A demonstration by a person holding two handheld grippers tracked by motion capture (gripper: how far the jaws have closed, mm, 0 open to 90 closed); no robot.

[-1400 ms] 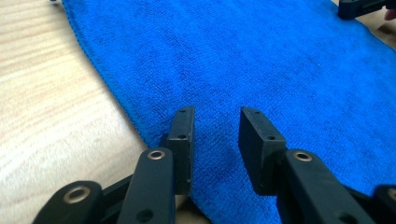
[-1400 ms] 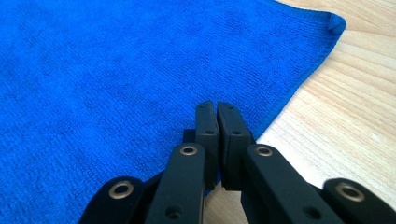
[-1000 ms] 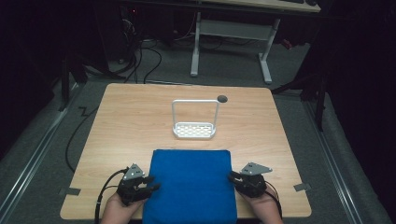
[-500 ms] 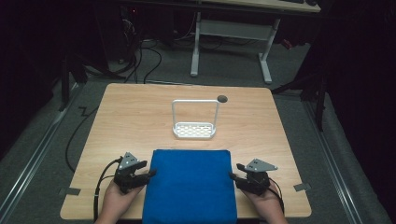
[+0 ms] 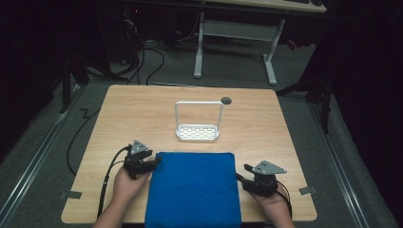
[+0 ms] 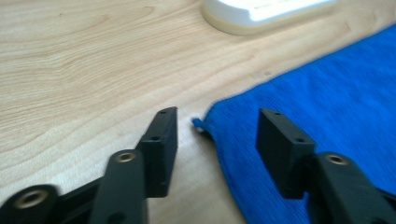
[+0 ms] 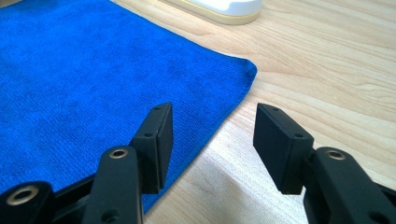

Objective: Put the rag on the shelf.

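A blue cloth (image 5: 194, 187) lies flat on the near half of the wooden table (image 5: 142, 118) and hangs a little over the front edge. My left gripper (image 5: 153, 162) is open at the cloth's far left corner (image 6: 205, 122); that corner lies between its jaws, which straddle the left edge. My right gripper (image 5: 241, 175) is open at the cloth's right edge, below its far right corner (image 7: 247, 70). One jaw is over the cloth (image 7: 93, 84), the other over bare wood. Nothing is gripped.
A white perforated tray with a tall wire handle (image 5: 197, 132) stands just beyond the cloth, at mid table. A dark round hole (image 5: 226, 100) sits near the far edge. Cables trail from both grippers. Desk legs and dark floor lie beyond the table.
My left gripper has moved forward along the cloth's left edge to its far corner. My right gripper has shifted a little back and outward at the right edge.
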